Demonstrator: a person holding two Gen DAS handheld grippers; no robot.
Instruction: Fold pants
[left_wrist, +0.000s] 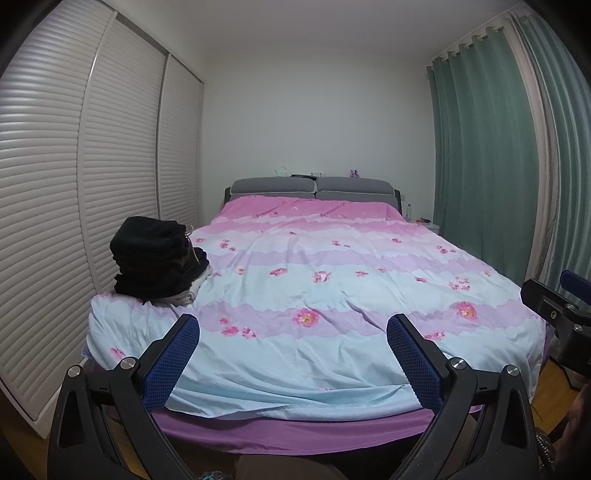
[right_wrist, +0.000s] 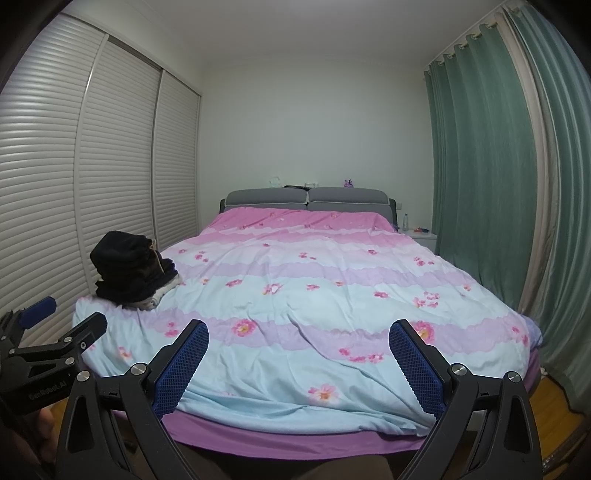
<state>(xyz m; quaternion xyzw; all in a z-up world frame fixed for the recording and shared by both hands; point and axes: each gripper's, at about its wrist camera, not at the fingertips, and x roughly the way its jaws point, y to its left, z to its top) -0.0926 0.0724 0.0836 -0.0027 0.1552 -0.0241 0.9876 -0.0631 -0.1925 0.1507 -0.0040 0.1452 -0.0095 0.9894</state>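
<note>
Left wrist view showed the pants (left_wrist: 155, 258) as a dark, rumpled heap of black cloth on the near left corner of the bed, with a pale drawstring hanging at one side and some lighter fabric (left_wrist: 192, 291) poking out beneath; whether that lighter cloth belonged to the same garment could not be told. By its slump and deep folds the heap looked soft, limp and light, likely a thick knit or fleece that would sag and drag on the cover rather than slip. A sound hold, in my judgement, would have been at the waistband near the drawstring, one gripper at each side, so the legs could fall out straight, though the waistband itself was not clearly separable in the pile.

Under and around the heap lay the floral duvet (left_wrist: 332, 295), pink and pale blue, mostly smooth and free for spreading the garment.

The left gripper (left_wrist: 293, 334) hung at the foot of the bed with its blue pads spread wide, holding nothing and touching nothing, well apart from the pants. The right gripper (right_wrist: 298, 339) was likewise spread wide and unloaded, level with its partner, whose black frame showed at the left edge of the right wrist view.

Louvred wardrobe doors (left_wrist: 74, 184) stood just beyond the heap.
</note>
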